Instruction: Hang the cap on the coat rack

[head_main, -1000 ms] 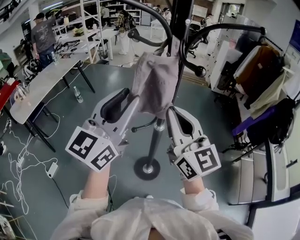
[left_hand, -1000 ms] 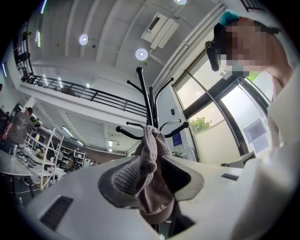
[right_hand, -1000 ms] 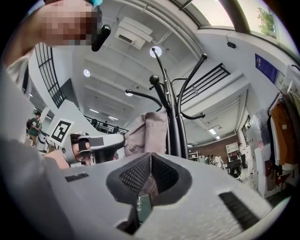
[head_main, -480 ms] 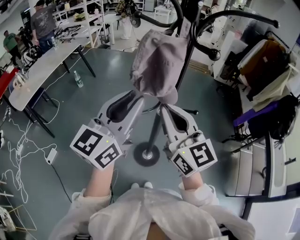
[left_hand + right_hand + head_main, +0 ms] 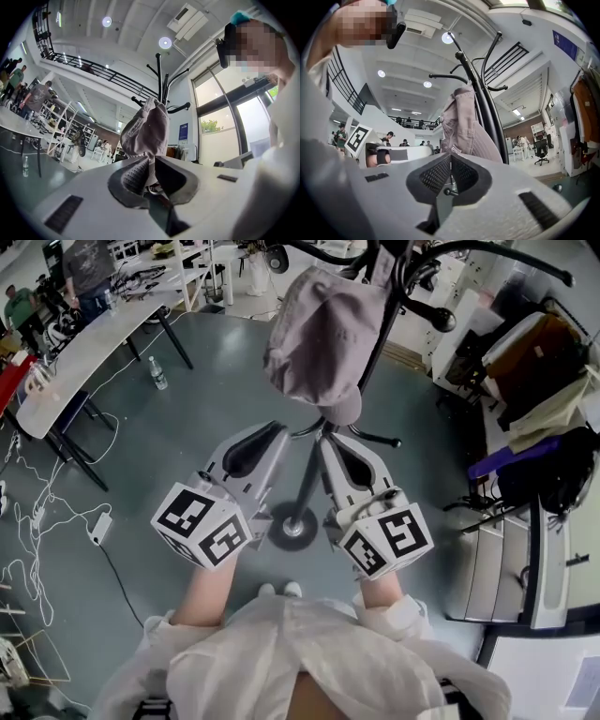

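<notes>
**Cap on rack, grippers below.** The cap (image 5: 323, 334) hangs high on the rack (image 5: 308, 474), among the upper hooks beside the pole, with its brim (image 5: 343, 409) lowest. Neither gripper touches it.

- **Left gripper** (image 5: 149, 160): below the cap, left of the pole. Its jaws have just been closing and stand a narrow slit apart, with nothing between them.
- **Right gripper** (image 5: 450, 156): below the cap, just right of the pole. Its jaws are together and empty.

The hanging looks done; what is left is to draw clear.

Hazards, as judged from the room:

- **(a) Hold on the hook.** The fabric hides the hook in every view, so how deep the cap sits cannot be told. If only an edge is caught, a small shake could drop it to the floor (image 5: 187, 409).
- **(b) Knocking the pole.** The grippers flank the pole closely, so a sideways move of either would strike it. The rack stands on one small round base (image 5: 292, 526), so a knock low down would likely carry up to the hooks.
- **(c) Lifting the brim.** The brim hangs near, above the jaws. A gripper moving upward would push it and could unseat the cap.

The safest retreat is judged to be straight back toward the person, away from the pole and without rising.
</notes>
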